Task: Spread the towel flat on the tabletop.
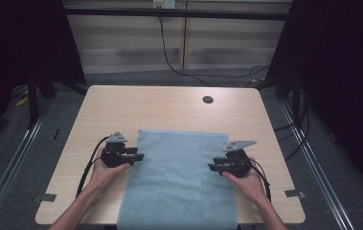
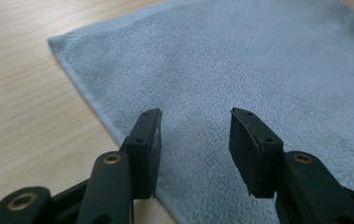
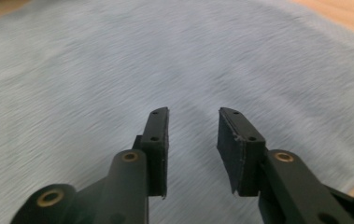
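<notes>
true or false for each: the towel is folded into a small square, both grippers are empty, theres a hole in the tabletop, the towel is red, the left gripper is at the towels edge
1. The light blue terry towel is folded into a small square. False: it lies spread flat, and its near end hangs over the table's front edge.
2. The left gripper and the right gripper both hold nothing. True: each pair of black jaws stands apart with only towel behind the gap.
3. The pale wooden table has a round dark hole near its far edge. True.
4. The towel is red. False: it is light blue.
5. The left gripper is at the towel's left edge. True: the hem runs just beside its jaws.
</notes>
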The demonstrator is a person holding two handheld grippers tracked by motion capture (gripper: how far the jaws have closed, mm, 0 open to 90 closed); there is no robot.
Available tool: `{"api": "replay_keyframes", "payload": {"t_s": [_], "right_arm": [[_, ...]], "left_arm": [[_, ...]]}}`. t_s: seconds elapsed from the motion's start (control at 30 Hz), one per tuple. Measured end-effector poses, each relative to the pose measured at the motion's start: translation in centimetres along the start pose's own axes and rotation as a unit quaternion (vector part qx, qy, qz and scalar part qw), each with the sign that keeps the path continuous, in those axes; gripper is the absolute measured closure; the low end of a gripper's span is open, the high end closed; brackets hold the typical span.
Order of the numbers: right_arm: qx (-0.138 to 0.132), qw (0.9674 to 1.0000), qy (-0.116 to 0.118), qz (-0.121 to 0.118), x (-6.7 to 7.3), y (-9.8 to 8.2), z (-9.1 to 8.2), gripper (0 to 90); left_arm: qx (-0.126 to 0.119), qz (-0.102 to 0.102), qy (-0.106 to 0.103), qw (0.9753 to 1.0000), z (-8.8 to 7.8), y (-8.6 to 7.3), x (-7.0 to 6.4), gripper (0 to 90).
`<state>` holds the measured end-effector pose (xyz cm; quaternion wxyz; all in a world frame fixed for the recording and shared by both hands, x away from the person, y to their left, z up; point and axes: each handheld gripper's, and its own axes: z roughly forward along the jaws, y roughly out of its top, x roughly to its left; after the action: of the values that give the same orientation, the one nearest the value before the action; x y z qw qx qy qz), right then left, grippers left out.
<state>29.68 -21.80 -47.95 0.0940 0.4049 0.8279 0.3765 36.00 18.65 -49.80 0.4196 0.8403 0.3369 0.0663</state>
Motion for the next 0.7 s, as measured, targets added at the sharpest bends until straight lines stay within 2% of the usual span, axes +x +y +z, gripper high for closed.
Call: {"api": "replay_keyframes", "payload": {"t_s": [0.03,0.1,0.13,0.17,0.23,0.27,0.37,0.4,0.43,0.47,0.5,0.53,0.6,0.7], "right_arm": [[-0.001,1.0000,-0.005,0.005,-0.9,0.3,1.2,62.4],[0.003,0.9999,-0.010,0.007,-1.1,0.2,1.6,62.1],[0.005,0.9999,-0.014,0.003,-1.3,0.1,2.1,62.1],[0.004,1.0000,-0.005,-0.006,-1.4,-0.2,2.5,62.9],[0.002,1.0000,-0.001,-0.006,-1.2,-0.4,2.5,63.1],[0.002,1.0000,-0.001,-0.006,-1.2,-0.4,2.5,63.1],[0.005,0.9998,0.007,-0.019,0.2,-0.9,2.1,62.9],[0.005,0.9996,0.015,-0.022,0.5,-1.1,2.0,63.0],[0.005,0.9996,0.015,-0.022,0.5,-1.1,2.0,63.0],[0.012,0.9992,0.016,-0.035,1.4,-1.4,1.8,62.9],[0.017,0.9988,0.016,-0.042,1.8,-1.4,1.7,62.9],[0.017,0.9988,0.016,-0.042,1.8,-1.4,1.7,62.9],[0.018,0.9986,0.018,-0.046,2.7,-1.8,1.5,62.8],[0.017,0.9987,0.025,-0.040,2.8,-2.0,1.3,62.9]], "left_arm": [[-0.002,-0.004,0.009,1.0000,0.7,0.1,-0.1,53.4],[0.003,-0.002,0.008,1.0000,1.0,0.1,-0.1,54.1],[0.006,0.010,0.012,0.9999,1.2,0.0,-0.2,55.4],[0.006,0.016,0.017,0.9997,1.2,-0.1,-0.4,56.0],[0.014,0.029,0.012,0.9994,0.7,-0.4,-0.7,57.1],[0.014,0.029,0.012,0.9994,0.7,-0.4,-0.7,57.0],[0.014,0.026,0.004,0.9996,-0.7,-1.8,-1.2,57.0],[0.014,0.026,0.004,0.9996,-0.7,-1.8,-1.2,57.0],[0.011,0.019,0.004,0.9997,-1.1,-2.2,-1.4,57.0],[0.008,0.019,-0.002,0.9998,-1.9,-2.9,-1.7,57.0],[0.008,0.019,-0.002,0.9998,-1.9,-2.9,-1.7,57.1],[0.010,0.019,-0.003,0.9998,-2.2,-3.2,-1.9,57.1],[0.008,0.013,-0.009,0.9998,-2.8,-3.9,-2.4,56.0],[0.014,0.010,-0.012,0.9998,-3.2,-4.1,-2.8,55.0]]}}
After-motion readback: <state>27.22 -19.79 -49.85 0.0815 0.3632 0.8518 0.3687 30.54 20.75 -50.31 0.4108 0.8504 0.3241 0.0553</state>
